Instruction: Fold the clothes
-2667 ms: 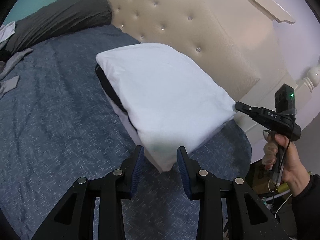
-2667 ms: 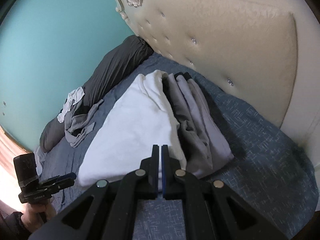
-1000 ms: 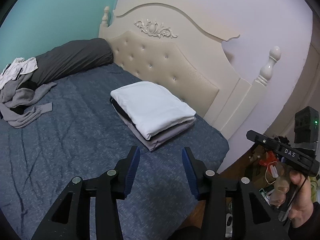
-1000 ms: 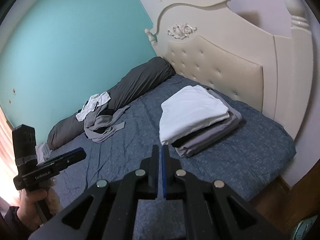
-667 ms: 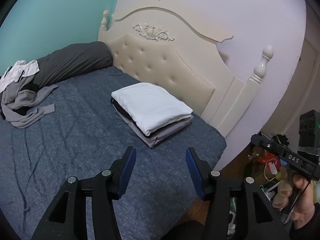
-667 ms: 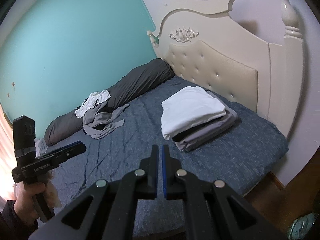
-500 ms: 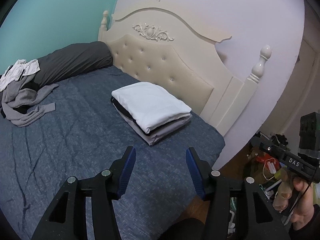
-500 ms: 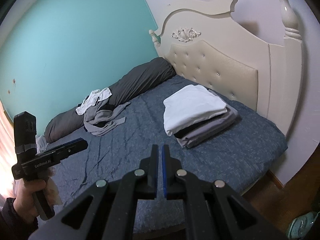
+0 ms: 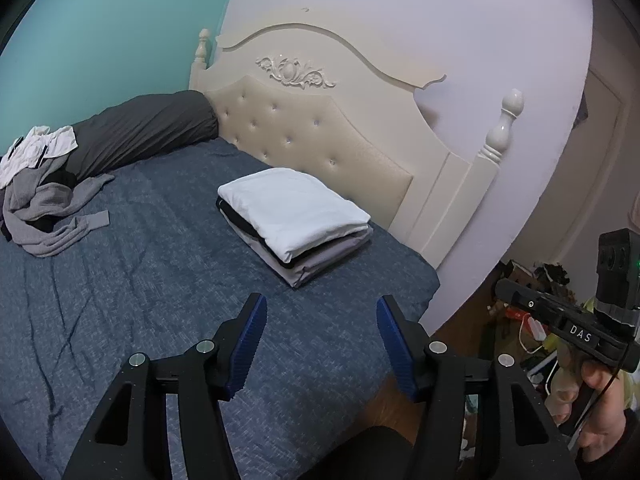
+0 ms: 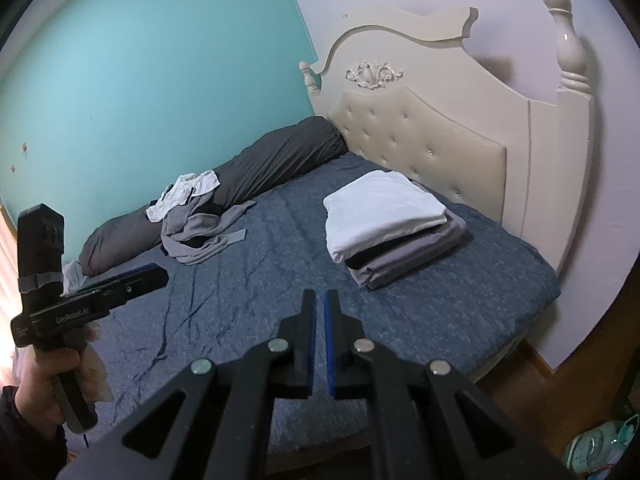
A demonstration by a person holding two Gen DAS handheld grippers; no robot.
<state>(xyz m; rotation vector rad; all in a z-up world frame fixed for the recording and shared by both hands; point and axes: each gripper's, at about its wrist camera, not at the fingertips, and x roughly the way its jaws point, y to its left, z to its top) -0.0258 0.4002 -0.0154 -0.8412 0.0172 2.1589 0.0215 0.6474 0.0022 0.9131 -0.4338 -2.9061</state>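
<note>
A folded stack [image 9: 298,220] [image 10: 390,224], white garment on top of black and grey ones, lies on the blue bedspread [image 9: 132,280] near the headboard. A loose heap of grey and white clothes [image 9: 44,184] [image 10: 196,216] lies at the far side by a dark bolster [image 9: 140,132]. My left gripper [image 9: 320,320] hovers over the near bed edge, well short of the stack, its jaws opening with nothing between them. My right gripper [image 10: 319,308] is shut and empty, also back from the bed; a hand holds it at the right of the left wrist view [image 9: 504,292].
A cream tufted headboard [image 9: 320,128] [image 10: 432,128] with posts stands behind the stack. A teal wall runs along the bed's far side. Wooden floor with clutter [image 9: 532,300] lies beside the bed at right. The left gripper's body [image 10: 92,296] shows at left in the right wrist view.
Both grippers have drawn back from the folded stack, which now looks smaller and farther. The left jaws have spread wider. The right stayed shut.
</note>
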